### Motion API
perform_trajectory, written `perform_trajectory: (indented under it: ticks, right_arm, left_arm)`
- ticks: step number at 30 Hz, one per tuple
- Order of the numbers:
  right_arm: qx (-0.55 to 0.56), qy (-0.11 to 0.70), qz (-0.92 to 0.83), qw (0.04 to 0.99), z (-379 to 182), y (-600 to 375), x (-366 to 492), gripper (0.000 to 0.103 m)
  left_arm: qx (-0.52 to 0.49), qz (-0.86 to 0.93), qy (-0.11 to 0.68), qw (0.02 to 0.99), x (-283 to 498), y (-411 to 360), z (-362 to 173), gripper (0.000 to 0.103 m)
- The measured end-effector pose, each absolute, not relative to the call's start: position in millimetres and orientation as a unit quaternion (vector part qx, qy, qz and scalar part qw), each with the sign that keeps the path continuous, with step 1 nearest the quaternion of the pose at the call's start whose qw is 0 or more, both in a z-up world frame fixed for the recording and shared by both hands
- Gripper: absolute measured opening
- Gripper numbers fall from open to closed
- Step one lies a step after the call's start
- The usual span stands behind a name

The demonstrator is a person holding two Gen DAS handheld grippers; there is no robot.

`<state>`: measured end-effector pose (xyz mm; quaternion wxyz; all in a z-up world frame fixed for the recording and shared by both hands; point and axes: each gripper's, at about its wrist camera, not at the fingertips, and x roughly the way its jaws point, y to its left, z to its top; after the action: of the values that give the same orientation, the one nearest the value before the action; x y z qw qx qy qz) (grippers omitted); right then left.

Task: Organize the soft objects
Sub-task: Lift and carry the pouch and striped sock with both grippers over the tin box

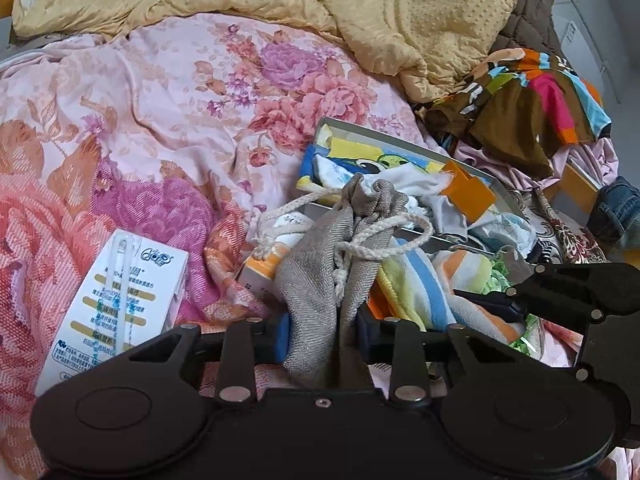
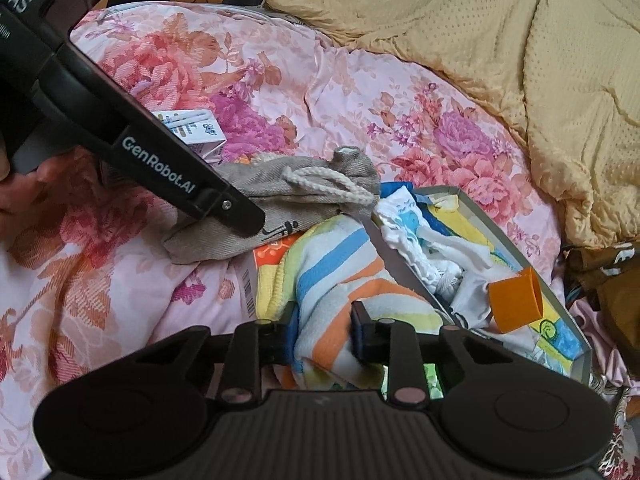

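While the left tool clamps the grey drawstring pouch, we note the right tool gripping the striped towel. Both items lie on the floral bedspread, just beside the shallow box of cloths.

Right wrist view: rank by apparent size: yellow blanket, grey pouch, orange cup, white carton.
1. yellow blanket
2. grey pouch, though nearer the camera
3. orange cup
4. white carton, partly hidden by the left claw, so unsure against the cup
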<state>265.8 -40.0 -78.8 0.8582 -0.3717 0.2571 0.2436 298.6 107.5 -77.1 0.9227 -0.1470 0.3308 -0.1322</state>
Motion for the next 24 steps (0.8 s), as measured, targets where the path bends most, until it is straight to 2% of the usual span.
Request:
perform_trajectory:
  ticks: [8, 15, 24]
  right_arm:
    - [-0.417, 0.214, 0.243, 0.85, -90.4, -36.4, 247.1, 0.027]
    - [-0.517, 0.141, 0.223, 0.815, -109.6, -28.1, 226.7, 0.027]
    - [-0.529, 0.103, 0.198, 0.819, -105.2, -31.4, 222.1, 0.027]
  left_arm:
    - [-0.151, -0.158, 0.318, 0.923, 295.9, 102.9, -78.5, 0.03]
    - [-0.153, -0.179, 0.286, 0.929, 288.8, 100.7, -73.6, 0.029]
    - [-0.156, -0.173, 0.259, 0.937, 285.0, 103.2, -70.1, 0.029]
